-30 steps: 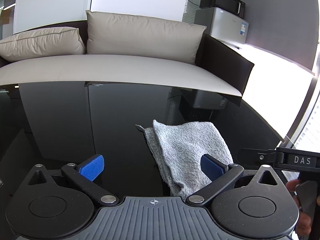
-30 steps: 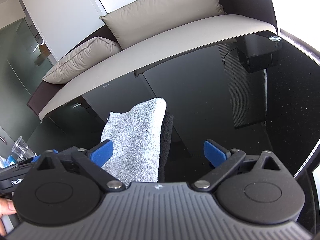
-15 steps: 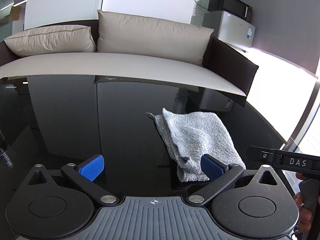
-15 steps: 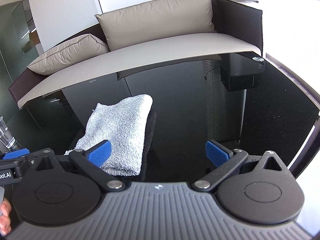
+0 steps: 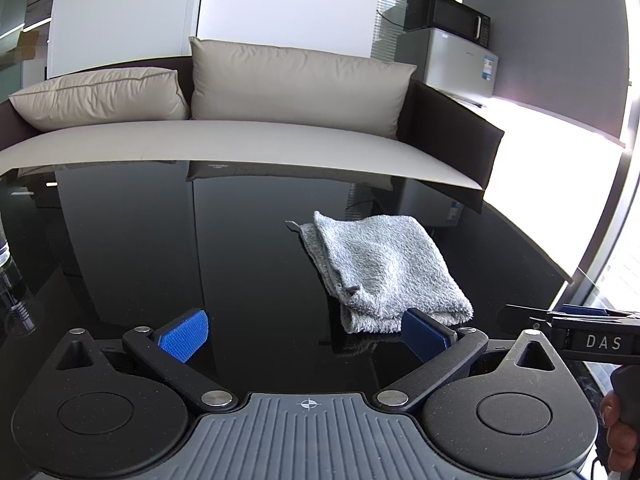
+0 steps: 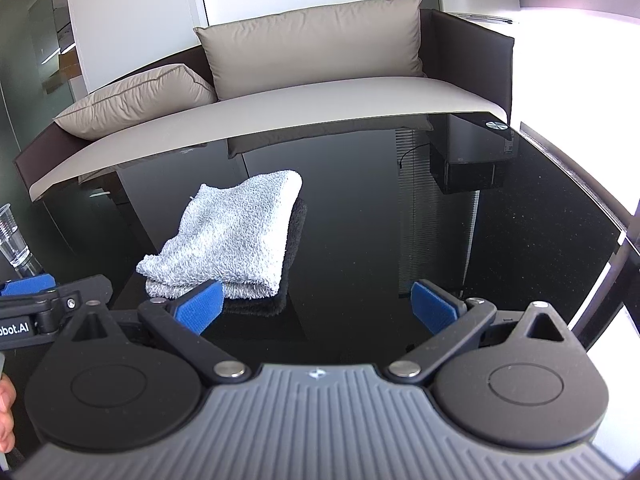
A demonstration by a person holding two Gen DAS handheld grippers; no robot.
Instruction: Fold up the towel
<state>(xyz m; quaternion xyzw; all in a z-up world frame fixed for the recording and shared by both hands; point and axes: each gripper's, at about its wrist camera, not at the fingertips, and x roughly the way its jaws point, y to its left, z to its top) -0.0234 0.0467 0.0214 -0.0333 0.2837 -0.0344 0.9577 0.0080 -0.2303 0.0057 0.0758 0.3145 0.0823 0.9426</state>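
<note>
A small grey towel (image 5: 384, 268) lies folded in layers on the glossy black table (image 5: 240, 264), right of centre in the left wrist view and left of centre, as the towel (image 6: 236, 236), in the right wrist view. My left gripper (image 5: 304, 332) is open, nothing between its blue pads; its right pad sits just in front of the towel's near edge. My right gripper (image 6: 320, 306) is open too, with its left pad (image 6: 200, 306) close to the towel's near edge. Neither gripper holds the cloth.
A beige sofa (image 5: 240, 140) with two cushions runs along the table's far edge. A clear plastic cup (image 6: 14, 240) stands at the table's left. A microwave on a small fridge (image 5: 452, 40) sits at the back right. A hand (image 5: 620, 432) holds the other gripper's handle.
Both grippers have drawn back and up from the towel, so it lies farther off and lower in each view. The towel itself stays put, released on the table.
</note>
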